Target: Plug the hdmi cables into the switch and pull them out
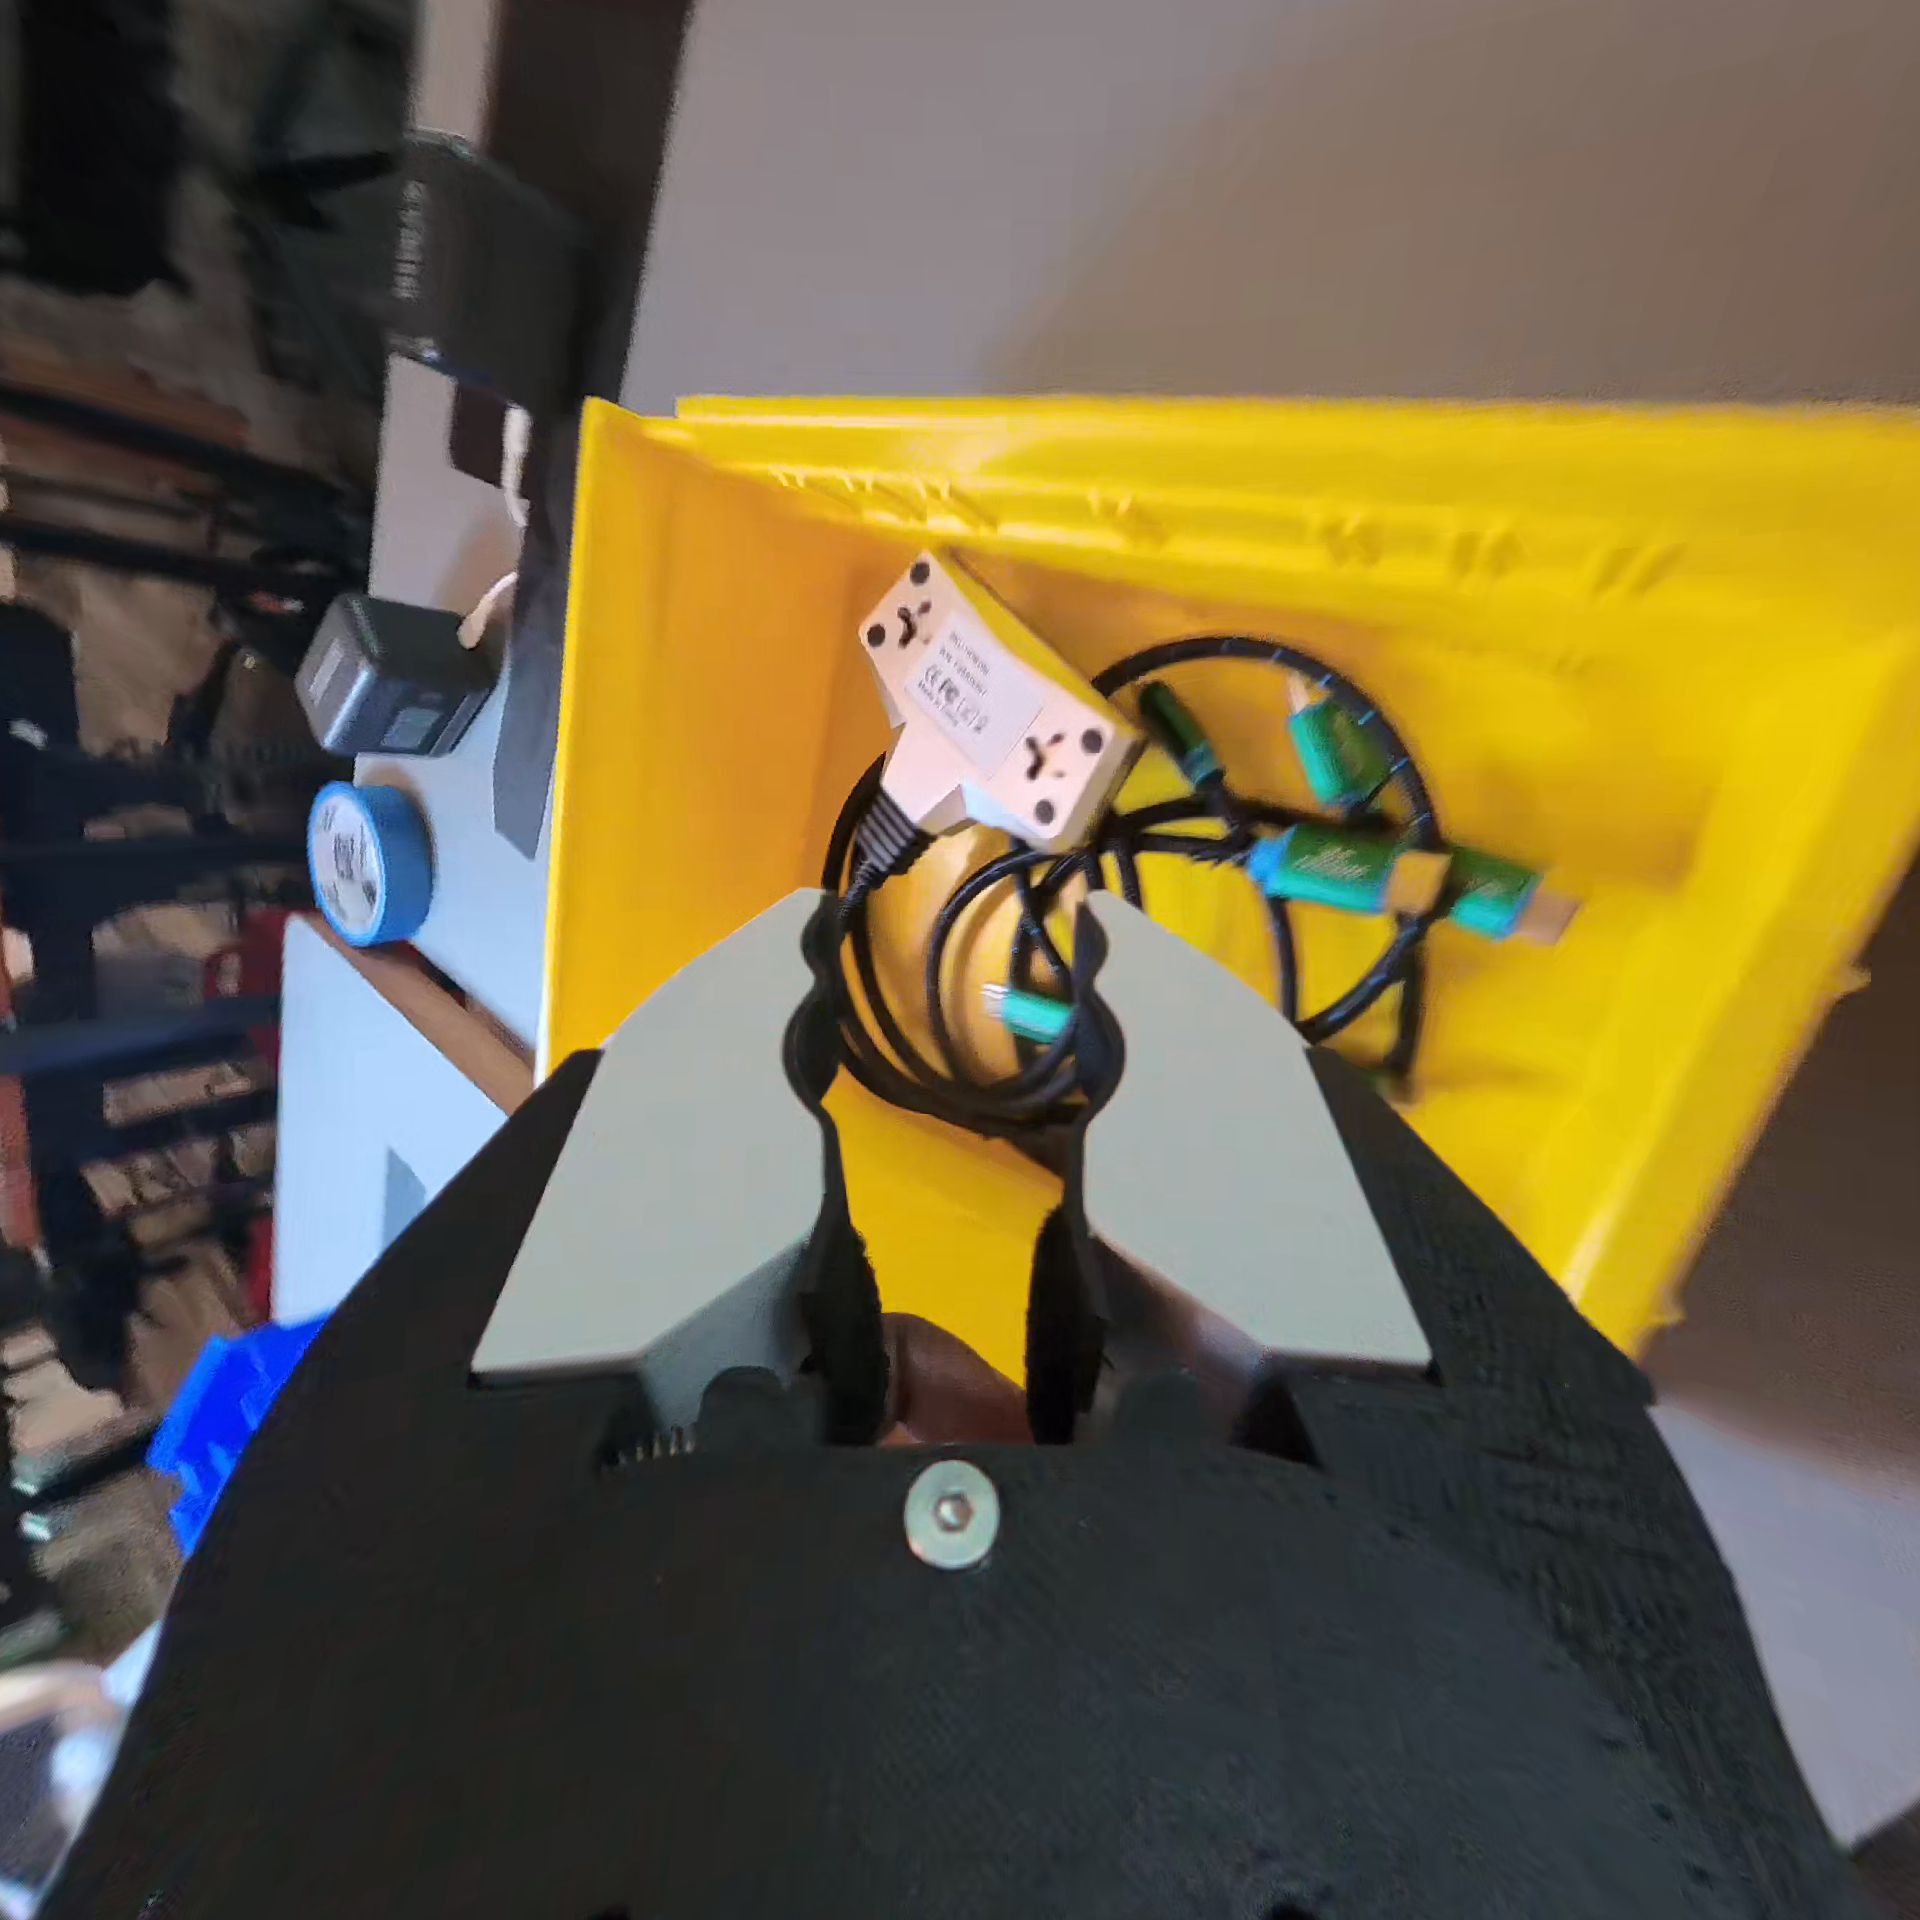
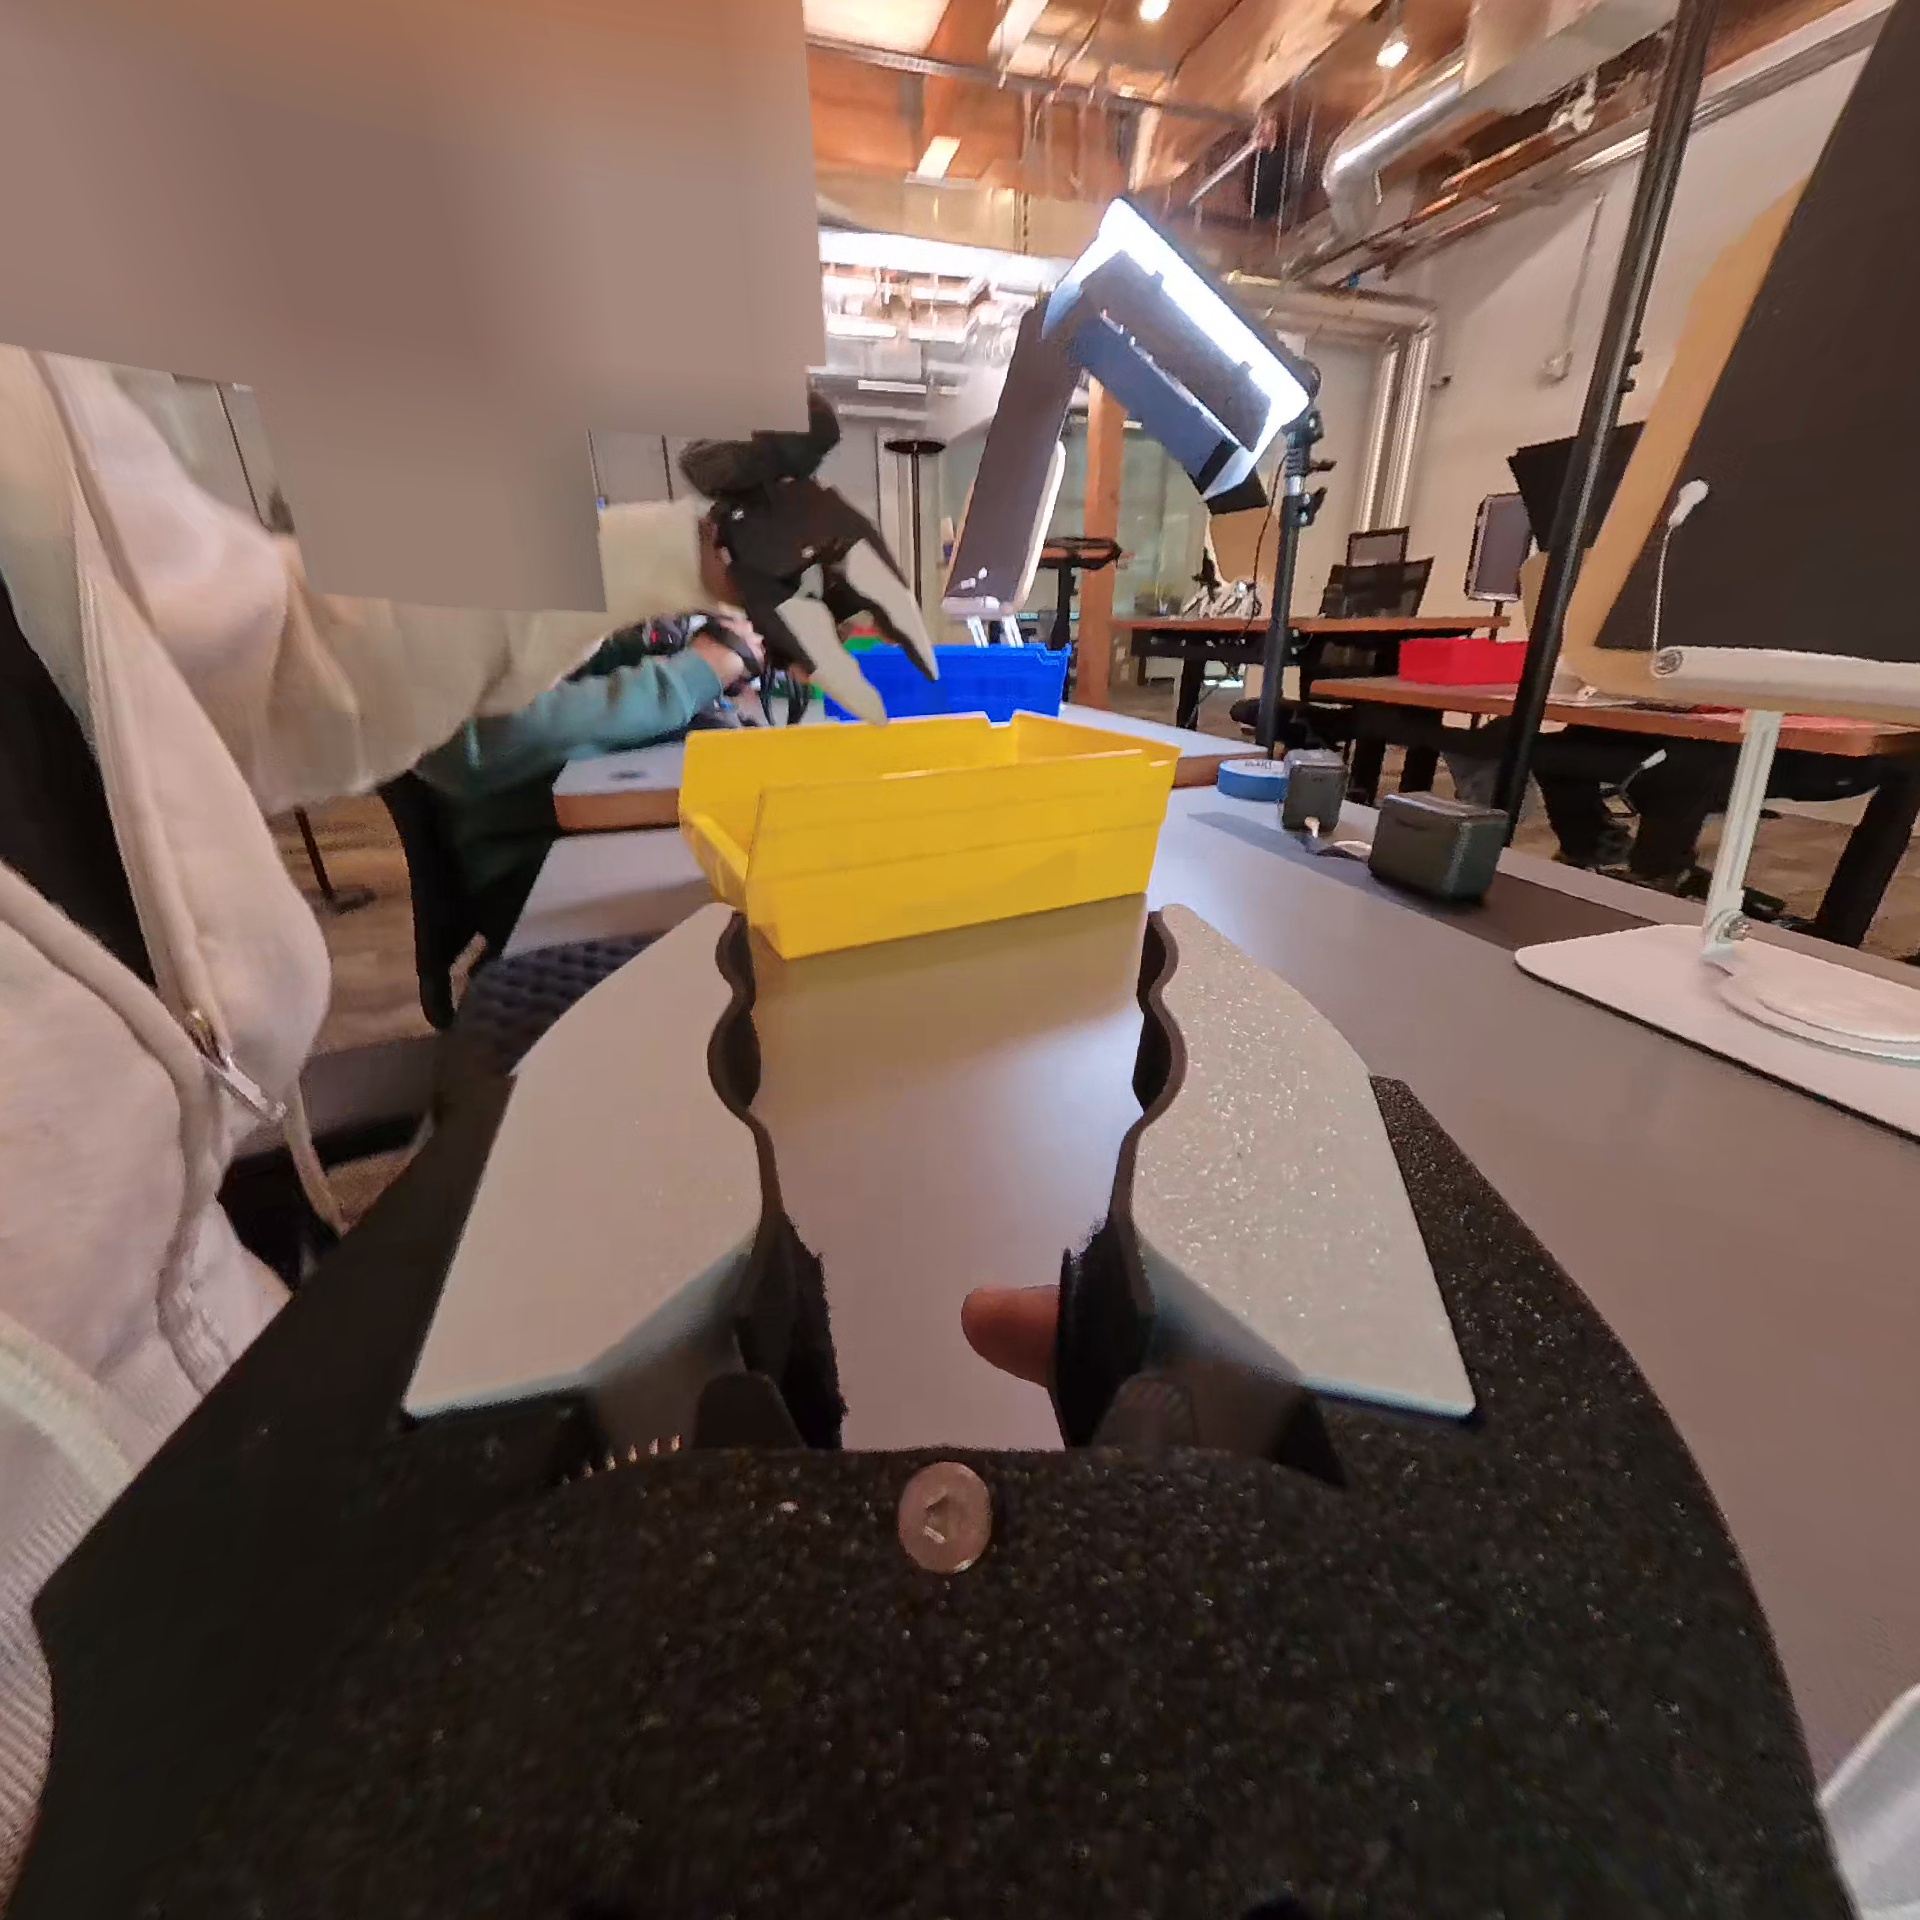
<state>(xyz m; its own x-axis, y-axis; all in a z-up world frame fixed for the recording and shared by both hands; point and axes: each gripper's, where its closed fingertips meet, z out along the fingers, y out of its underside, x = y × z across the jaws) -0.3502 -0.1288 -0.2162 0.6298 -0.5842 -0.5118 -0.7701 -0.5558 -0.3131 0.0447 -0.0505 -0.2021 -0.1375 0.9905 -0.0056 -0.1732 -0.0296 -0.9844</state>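
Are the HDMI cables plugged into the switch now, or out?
Out. The green plugs lie loose in the yellow bin beside the white switch.

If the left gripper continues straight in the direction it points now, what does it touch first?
Probably the coiled black cables in the yellow bin, just ahead of the open left gripper. The white switch lies farther on. Depth is uncertain.

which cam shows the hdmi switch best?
Left wrist view. It looks down into the yellow bin, where the white switch lies underside up among coiled black cables with green plugs. The right wrist view shows only the bin's outer walls from low across the table; the switch is hidden inside.
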